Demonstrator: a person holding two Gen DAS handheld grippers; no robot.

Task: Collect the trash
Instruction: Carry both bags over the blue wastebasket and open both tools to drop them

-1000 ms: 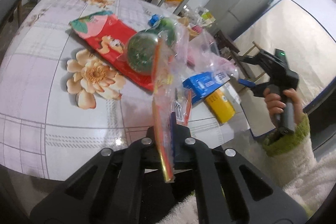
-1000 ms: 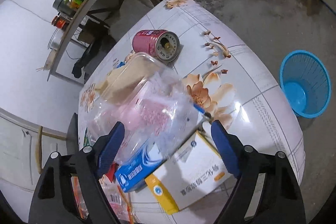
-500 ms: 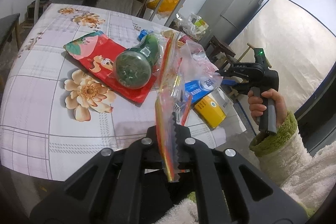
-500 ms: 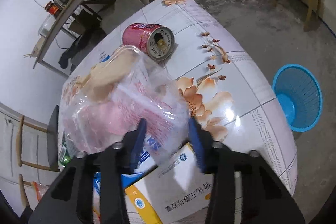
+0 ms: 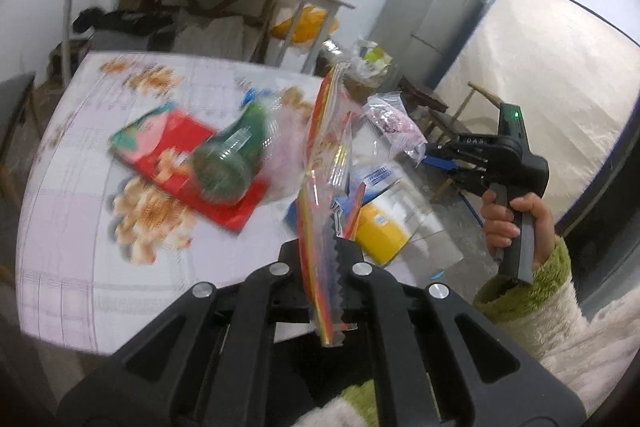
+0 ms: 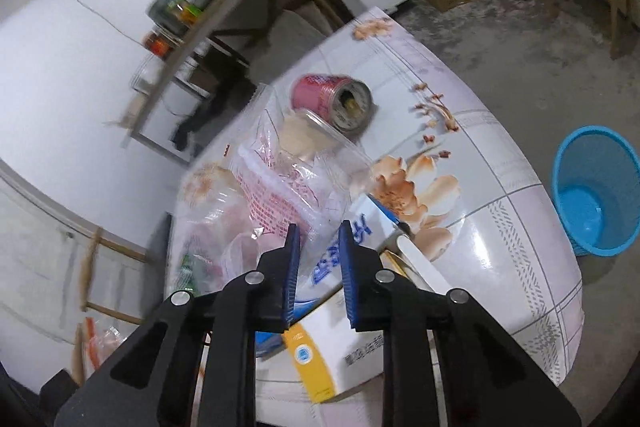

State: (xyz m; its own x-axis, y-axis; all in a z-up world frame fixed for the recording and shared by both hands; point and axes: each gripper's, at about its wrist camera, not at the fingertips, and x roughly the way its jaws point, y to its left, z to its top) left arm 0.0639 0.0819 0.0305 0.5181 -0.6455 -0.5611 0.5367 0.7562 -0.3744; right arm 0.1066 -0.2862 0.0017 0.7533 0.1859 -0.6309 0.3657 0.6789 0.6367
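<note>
Two wrappers pinched, the rest of the trash yet to go

The left gripper [image 5: 322, 255] is clamped on a striped clear wrapper [image 5: 320, 163] and the right gripper [image 6: 318, 267] has just closed on a crumpled clear bag [image 6: 280, 187], both raised above the floral table [image 6: 500, 227]; a pink can [image 6: 332, 99], green bottle [image 5: 232, 163], red packet [image 5: 168, 131] and yellow-white box [image 6: 336, 355] lie on that table, while the blue bin [image 6: 596, 191] on the floor beside it looks empty; both grippers tilt downward
</note>
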